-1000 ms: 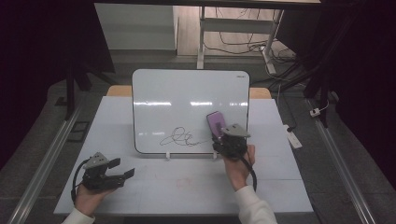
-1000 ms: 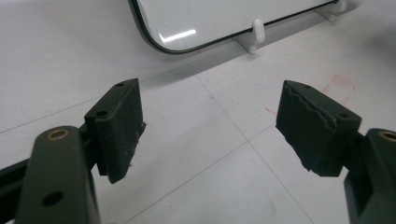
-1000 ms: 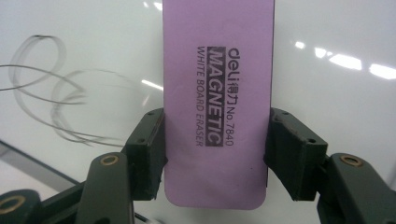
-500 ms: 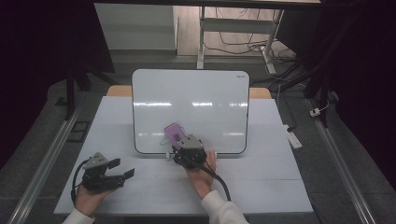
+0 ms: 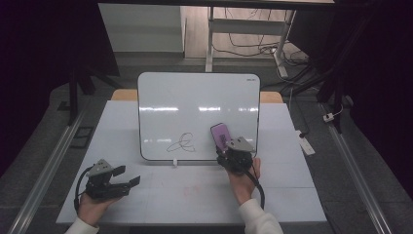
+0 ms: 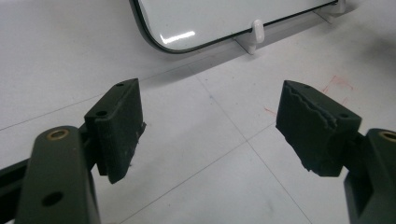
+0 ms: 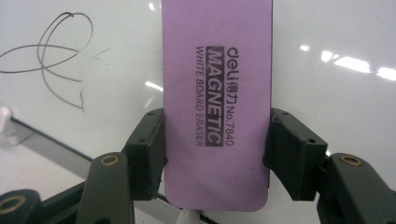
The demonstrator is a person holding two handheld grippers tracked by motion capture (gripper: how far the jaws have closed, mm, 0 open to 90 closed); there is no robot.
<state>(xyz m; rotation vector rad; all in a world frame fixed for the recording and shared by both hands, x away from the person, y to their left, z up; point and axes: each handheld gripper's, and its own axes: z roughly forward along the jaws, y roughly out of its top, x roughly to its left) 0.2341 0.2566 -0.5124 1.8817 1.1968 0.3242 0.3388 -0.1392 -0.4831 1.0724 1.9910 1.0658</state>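
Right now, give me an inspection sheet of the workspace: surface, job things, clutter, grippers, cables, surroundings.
Surface: white table, faint red marks near its middle.
Job things: whiteboard upright on small white feet, a black scribble low on it; purple eraser labelled magnetic whiteboard eraser, against the board right of the scribble.
Clutter: nothing seen on the table.
Grippers: right gripper clamps the eraser by its long sides; left gripper open, empty, low over the table.
Cables: one trails from each gripper; more on the floor behind the table.
Surroundings: dark room, metal rails either side, a white table frame behind.

Lab-like workroom, white table, floor rails, loose cables, dark surroundings
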